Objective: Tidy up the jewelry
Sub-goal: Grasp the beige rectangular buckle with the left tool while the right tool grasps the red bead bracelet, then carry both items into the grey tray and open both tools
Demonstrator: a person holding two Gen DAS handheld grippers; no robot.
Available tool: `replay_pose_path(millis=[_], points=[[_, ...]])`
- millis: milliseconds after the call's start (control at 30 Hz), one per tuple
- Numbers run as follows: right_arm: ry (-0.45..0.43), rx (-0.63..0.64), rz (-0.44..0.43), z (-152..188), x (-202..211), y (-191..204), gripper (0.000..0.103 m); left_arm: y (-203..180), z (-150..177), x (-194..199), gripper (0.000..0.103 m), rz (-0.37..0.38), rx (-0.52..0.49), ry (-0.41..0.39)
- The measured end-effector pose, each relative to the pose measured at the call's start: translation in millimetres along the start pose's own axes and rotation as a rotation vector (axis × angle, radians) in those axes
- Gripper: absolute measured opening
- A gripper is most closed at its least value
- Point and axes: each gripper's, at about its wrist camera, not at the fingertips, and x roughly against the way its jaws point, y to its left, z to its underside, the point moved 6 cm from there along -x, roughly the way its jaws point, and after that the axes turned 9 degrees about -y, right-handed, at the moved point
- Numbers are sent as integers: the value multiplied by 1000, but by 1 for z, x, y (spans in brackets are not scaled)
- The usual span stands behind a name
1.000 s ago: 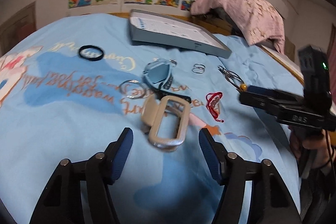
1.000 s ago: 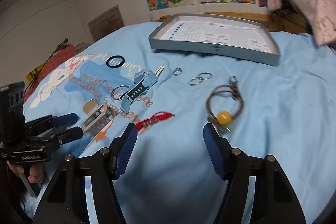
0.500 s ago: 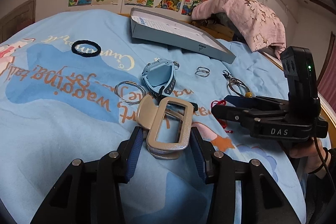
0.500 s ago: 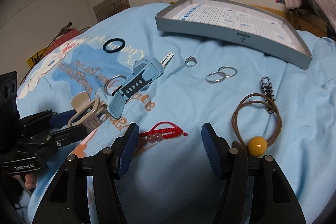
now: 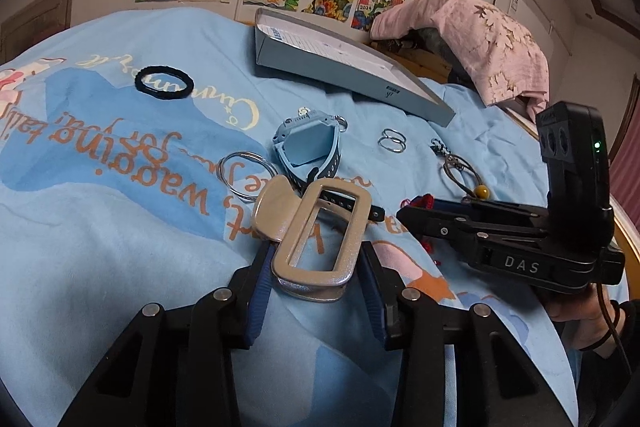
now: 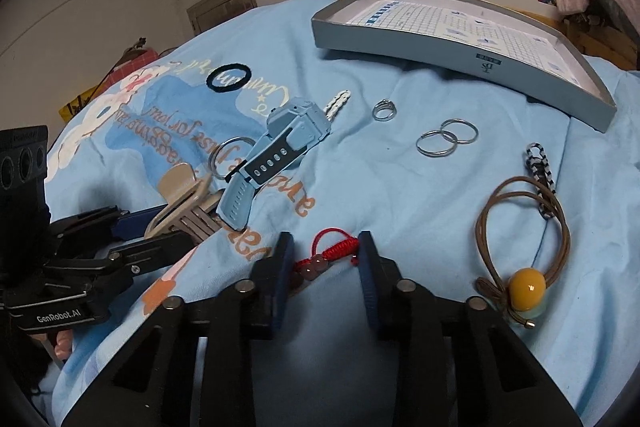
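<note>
My left gripper [image 5: 312, 267] is shut on a beige hair claw clip [image 5: 316, 239] that rests on the blue bedsheet; the clip also shows in the right wrist view [image 6: 184, 203]. My right gripper [image 6: 324, 267] has its fingers close around a red cord bracelet [image 6: 332, 249] with beads, half closed on it. A blue watch [image 5: 308, 147] lies just beyond the clip. A grey tray [image 6: 476, 55] stands at the back.
On the sheet lie a black hair tie [image 5: 163, 83], a large metal ring [image 5: 246, 175], two linked rings [image 6: 446, 137], a small ring [image 6: 384, 109], and a brown hair tie with a yellow bead [image 6: 524, 285]. A pink cloth [image 5: 472, 35] lies at the back right.
My left gripper closed from wide open onto the claw clip. My right gripper moved left from the yellow-bead hair tie to the red bracelet and narrowed around it.
</note>
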Motion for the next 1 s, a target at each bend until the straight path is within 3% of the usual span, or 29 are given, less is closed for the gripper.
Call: replay_pose_path(millis=[167, 400, 600, 833, 1000], points=[[-20, -36, -17, -2, 3, -4, 10, -2, -1, 6, 39, -7, 2, -32], [-79, -66, -22, -14, 21, -5, 7, -8, -17, 21, 39, -24, 15, -105], [-206, -79, -39, -43, 46, -12, 7, -14, -49, 23, 39, -43, 66, -100], [-362, -110, -29, -117, 55, -54, 7, -31, -101, -17, 39, -70, 78, -103], [-416, -165, -20, -164, 35, -109, 7, -44, -144, -77, 39, -42, 61, -86]])
